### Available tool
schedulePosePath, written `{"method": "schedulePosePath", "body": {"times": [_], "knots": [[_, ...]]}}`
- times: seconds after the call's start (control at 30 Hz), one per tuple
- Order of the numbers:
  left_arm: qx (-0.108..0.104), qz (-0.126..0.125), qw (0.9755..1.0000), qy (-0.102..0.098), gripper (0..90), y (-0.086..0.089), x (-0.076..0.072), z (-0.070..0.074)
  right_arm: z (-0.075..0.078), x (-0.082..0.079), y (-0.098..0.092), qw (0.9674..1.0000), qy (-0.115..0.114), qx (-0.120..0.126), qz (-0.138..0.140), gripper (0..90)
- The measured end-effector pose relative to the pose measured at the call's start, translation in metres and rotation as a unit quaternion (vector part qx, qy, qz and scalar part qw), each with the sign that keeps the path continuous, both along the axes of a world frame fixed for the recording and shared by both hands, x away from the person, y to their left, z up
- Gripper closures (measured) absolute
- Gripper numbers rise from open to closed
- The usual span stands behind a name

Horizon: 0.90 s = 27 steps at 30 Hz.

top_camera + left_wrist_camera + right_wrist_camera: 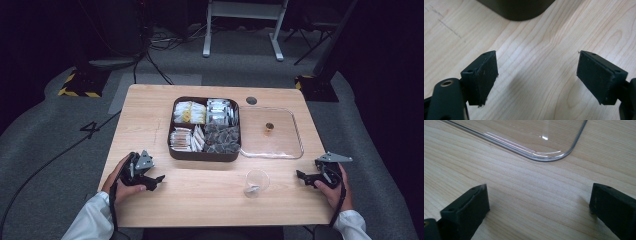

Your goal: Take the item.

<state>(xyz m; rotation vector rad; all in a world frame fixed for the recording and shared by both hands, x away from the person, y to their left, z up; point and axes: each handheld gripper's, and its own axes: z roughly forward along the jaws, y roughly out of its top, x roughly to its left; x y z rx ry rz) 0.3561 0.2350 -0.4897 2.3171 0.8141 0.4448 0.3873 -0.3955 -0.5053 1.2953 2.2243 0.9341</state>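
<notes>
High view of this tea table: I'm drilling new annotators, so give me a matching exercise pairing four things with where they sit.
Things:
1. dark box
2. clear lid
3. glass cup
4. left gripper

Places:
A. lying flat, right of the box
B. near edge, between the two grippers
C. table middle, packets in four compartments
D. near the table's left corner, jaws apart

Pairs: 1-C, 2-A, 3-B, 4-D

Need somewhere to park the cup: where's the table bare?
Bare wood: front strip between left gripper and glass cup, and left edge beside the compartment box. Crowded: the box and clear lid across the middle; right gripper near the lid's corner.
</notes>
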Motion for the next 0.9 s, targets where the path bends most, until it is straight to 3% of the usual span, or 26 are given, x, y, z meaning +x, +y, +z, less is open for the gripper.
{"method": "schedulePosePath", "body": {"times": [0.17, 0.3, 0.4, 0.9], "knots": [[-0.010, 0.016, 0.9998, 0.009, 17.8, 0.012, 0.000, -0.007, 0.000, 0.000, 0.000, 1.0000, 0.000, 0.000, 0.000, 2.8], [-0.042, 0.029, 0.9984, 0.025, 17.9, 0.024, 0.000, -0.013, 0.000, 0.000, 0.000, 1.0000, 0.000, 0.000, 0.000, 2.8], [-0.053, 0.034, 0.9976, 0.029, 17.7, 0.030, 0.000, -0.015, 0.000, 0.000, 0.000, 1.0000, 0.000, 0.000, 0.000, 2.9], [-0.054, 0.038, 0.9973, 0.033, 15.5, 0.032, 0.001, -0.015, 0.000, -0.002, 0.000, 1.0000, -0.002, 0.000, -0.002, 4.1]]}}
